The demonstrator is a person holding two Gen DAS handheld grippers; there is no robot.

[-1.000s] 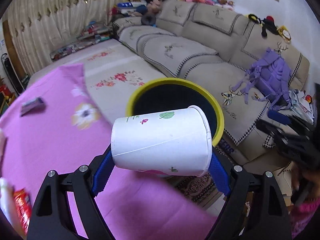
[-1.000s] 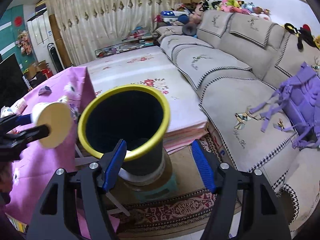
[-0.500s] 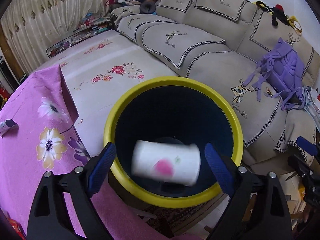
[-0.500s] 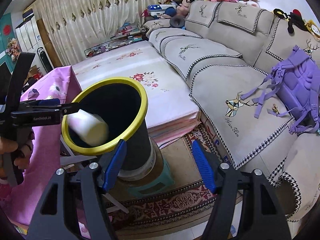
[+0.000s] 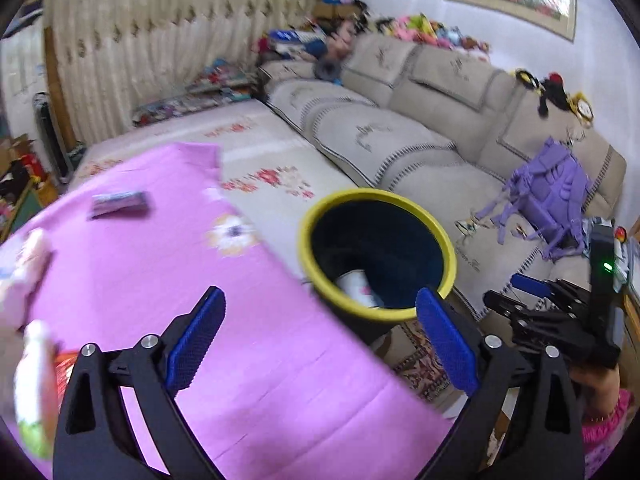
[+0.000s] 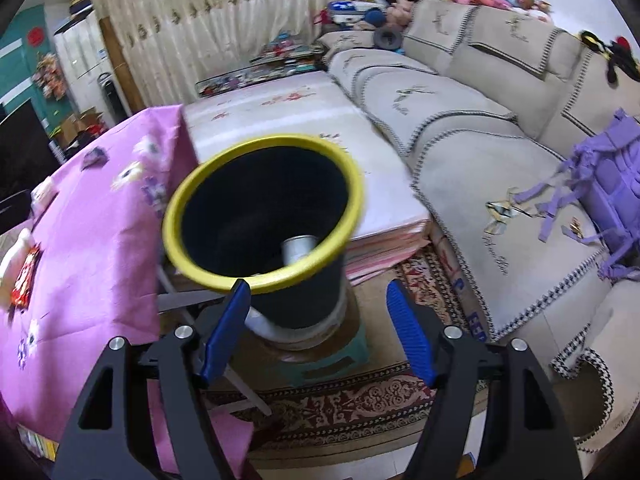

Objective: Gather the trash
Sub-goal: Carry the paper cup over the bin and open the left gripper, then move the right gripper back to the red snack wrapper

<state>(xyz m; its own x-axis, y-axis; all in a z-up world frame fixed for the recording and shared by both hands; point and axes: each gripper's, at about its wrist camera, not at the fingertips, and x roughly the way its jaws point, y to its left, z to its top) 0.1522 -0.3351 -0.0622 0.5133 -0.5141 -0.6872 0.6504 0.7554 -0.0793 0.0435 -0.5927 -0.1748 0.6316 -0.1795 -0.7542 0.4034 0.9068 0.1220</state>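
Left gripper (image 5: 320, 328), its spread, empty jaws just opening, is nearer the purple wrapper (image 5: 119, 203), probably lying crosswise up-left of its fingers.

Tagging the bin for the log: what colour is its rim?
Yellow, on a dark bin; the rim shows best in the right wrist view.
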